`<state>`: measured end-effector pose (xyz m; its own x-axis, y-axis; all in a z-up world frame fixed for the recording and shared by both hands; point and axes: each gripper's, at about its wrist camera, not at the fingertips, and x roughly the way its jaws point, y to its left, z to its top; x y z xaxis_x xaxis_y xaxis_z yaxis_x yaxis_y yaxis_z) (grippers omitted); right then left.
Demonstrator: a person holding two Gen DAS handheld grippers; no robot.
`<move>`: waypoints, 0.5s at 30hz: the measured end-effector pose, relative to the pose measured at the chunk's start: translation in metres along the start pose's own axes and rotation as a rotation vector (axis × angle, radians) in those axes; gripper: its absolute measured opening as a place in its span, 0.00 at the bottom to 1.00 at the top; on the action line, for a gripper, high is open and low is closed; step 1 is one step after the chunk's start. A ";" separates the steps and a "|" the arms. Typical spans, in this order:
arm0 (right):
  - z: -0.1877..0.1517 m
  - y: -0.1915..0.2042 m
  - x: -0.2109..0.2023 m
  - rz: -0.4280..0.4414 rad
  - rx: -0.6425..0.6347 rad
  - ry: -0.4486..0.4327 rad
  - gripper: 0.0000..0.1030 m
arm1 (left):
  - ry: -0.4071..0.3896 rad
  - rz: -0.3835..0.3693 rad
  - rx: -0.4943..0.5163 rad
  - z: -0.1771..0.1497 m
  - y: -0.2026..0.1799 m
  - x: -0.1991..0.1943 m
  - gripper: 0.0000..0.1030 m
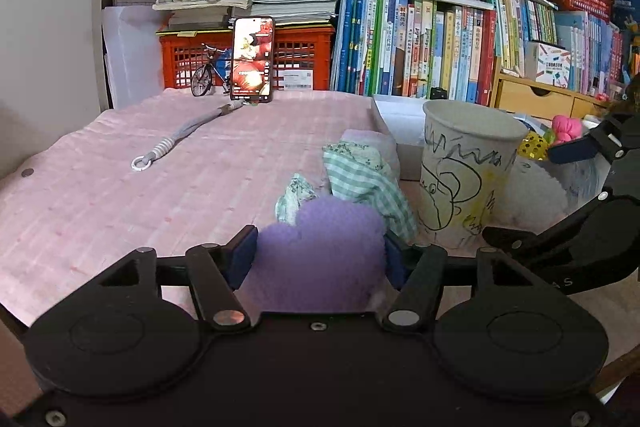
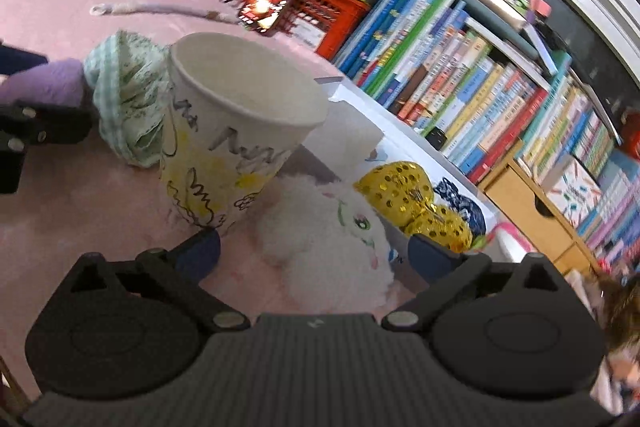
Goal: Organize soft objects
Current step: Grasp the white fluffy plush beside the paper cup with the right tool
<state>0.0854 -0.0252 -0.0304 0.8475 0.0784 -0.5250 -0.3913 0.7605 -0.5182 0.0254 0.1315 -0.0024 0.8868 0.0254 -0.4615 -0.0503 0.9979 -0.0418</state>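
My left gripper [image 1: 319, 257] is shut on a purple plush toy [image 1: 320, 251]; both blue pads press into its sides low over the pink cloth. Just beyond it lies a green checked fabric piece [image 1: 360, 175], bunched against a doodled paper cup [image 1: 464, 175] that stands upright. In the right wrist view my right gripper [image 2: 316, 253] stands wide open around a white fluffy plush [image 2: 332, 239] lying by the cup [image 2: 240, 131], and neither pad touches it. The purple toy [image 2: 44, 83] and the green fabric [image 2: 128, 99] show at the left there.
A gold sequined item [image 2: 416, 199] lies in a white box [image 2: 360, 131] behind the white plush. A phone [image 1: 253, 59], a grey strap [image 1: 180, 139] and a toy bicycle [image 1: 206, 75] sit at the far edge. Books [image 1: 420, 47] and a red crate [image 1: 304, 55] line the back.
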 end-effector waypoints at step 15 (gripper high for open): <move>-0.004 0.011 -0.019 -0.015 -0.024 -0.046 0.17 | 0.000 -0.001 -0.008 0.000 0.000 -0.005 0.57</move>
<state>0.0639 -0.0206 -0.0287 0.8687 0.0967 -0.4858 -0.3864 0.7459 -0.5426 0.0215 0.1314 0.0000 0.8867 0.0248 -0.4617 -0.0535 0.9974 -0.0492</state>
